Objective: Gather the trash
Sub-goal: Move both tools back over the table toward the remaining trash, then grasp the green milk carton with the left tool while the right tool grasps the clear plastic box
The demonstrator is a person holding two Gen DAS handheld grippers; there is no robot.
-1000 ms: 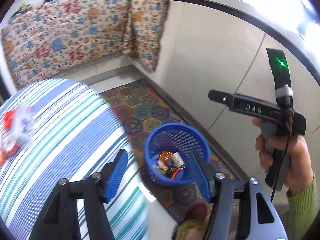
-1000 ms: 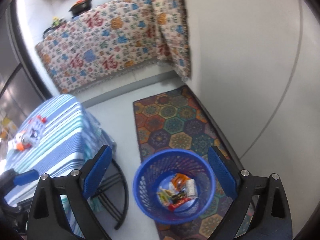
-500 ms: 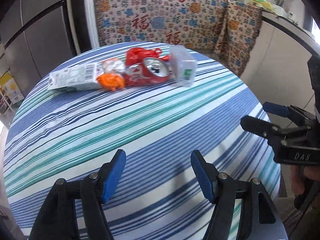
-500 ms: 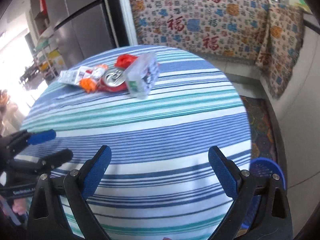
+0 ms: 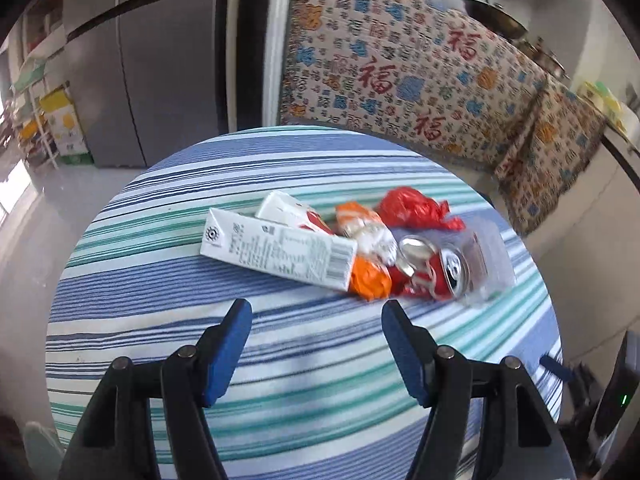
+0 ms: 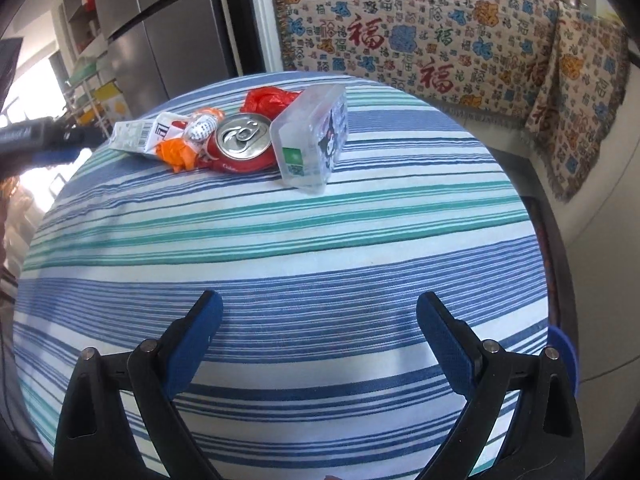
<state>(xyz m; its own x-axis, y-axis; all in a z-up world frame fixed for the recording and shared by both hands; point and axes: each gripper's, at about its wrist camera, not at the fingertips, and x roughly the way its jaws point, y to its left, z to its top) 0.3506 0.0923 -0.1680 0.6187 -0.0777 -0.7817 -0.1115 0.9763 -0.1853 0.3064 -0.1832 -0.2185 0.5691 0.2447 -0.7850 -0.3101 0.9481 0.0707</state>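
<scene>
Striped cloth, blue, teal and white, covers the round surface [image 5: 168,288] under both my tools, and all the trash sits in one heap ahead of them. My left tool [image 5: 316,320] is released, nothing between its blue pads, and the heap lies just beyond its tips. My right tool [image 6: 320,312] is also spread wide and empty, with the heap well ahead of it and to its left.

Largest and nearest my left tool is the white carton [image 5: 278,254], lying flat and crosswise in front. I judge it the best first pick: I would turn the left tool so the pads close across its narrow width, not its length.

Next, the clear plastic box [image 6: 310,136] stands on the heap's right side, touching the red can [image 6: 240,144]; my right tool should come at its free side. The can lies on its side and may roll once its neighbours go. Last come the orange wrapper [image 5: 370,280] and the red crumpled bag [image 5: 412,208], soft things to pinch low.
</scene>
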